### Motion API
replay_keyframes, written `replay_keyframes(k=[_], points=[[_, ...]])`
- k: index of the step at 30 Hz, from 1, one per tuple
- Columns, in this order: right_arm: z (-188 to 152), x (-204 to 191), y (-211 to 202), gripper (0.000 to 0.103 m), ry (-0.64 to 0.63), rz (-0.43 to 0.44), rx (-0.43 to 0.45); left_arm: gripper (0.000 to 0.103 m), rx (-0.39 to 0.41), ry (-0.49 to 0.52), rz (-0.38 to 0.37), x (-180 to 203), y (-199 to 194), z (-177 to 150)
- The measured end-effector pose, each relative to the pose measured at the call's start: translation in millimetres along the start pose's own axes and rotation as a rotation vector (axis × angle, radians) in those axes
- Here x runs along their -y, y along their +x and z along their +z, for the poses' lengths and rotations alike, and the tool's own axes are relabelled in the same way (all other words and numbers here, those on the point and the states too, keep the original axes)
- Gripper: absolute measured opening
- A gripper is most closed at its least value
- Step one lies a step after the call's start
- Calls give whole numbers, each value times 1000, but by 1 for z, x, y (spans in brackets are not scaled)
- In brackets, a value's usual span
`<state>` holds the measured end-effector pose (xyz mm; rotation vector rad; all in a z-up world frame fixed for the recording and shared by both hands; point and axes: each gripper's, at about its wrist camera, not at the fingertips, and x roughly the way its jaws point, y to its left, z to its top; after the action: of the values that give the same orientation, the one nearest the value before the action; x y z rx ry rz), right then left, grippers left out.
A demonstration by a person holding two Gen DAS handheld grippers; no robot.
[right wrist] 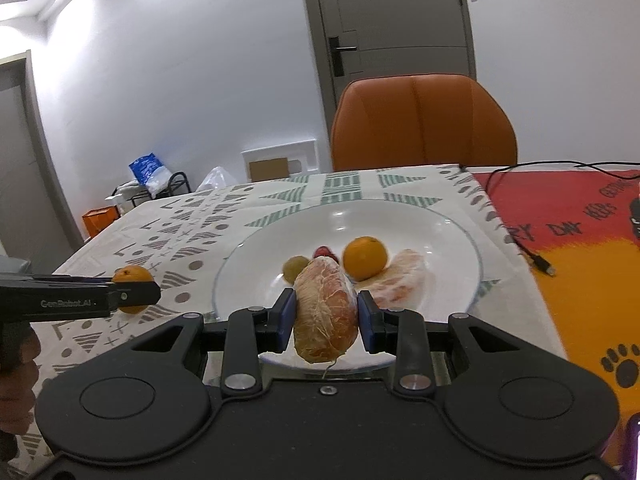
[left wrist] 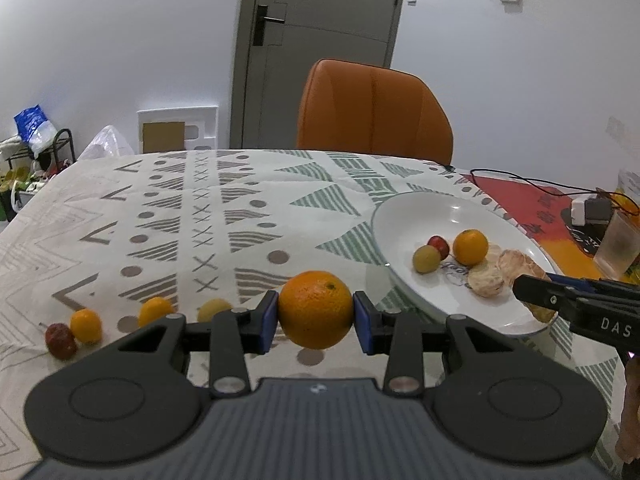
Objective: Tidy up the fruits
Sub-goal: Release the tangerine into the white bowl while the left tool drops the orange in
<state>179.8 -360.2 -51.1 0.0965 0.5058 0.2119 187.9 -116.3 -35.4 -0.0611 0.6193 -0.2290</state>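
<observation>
Left gripper (left wrist: 316,310) clamped on orange (left wrist: 316,308), right gripper (right wrist: 326,316) clamped on peeled segment (right wrist: 325,316), tip hidden.

Round orange (left wrist: 315,309) clamped mid-air left of white plate (left wrist: 404,216); peeled pomelo segment (right wrist: 325,312) clamped above plate rim.

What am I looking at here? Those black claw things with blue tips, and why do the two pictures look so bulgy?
There is no robot: a person holds a hand-held gripper in each hand, each with a wide-angle camera looking along its two fingers. The left hand-held gripper clamps a whole orange. The right hand-held gripper clamps a peeled citrus segment above a white plate that already holds some fruit. A few small fruits lie on the patterned tablecloth.
</observation>
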Motion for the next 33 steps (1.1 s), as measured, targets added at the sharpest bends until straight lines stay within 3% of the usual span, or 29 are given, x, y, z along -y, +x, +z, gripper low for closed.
replay_keyframes(k=[18, 22, 33], points=[[11, 50, 7, 31, 83, -67, 52, 38, 27, 101, -32, 47, 9, 22], [11, 58, 8, 39, 123, -103, 66, 38, 22, 115, -33, 55, 14, 24], [3, 66, -6, 43, 144, -57, 62, 38, 11, 147, -43, 73, 24, 25]])
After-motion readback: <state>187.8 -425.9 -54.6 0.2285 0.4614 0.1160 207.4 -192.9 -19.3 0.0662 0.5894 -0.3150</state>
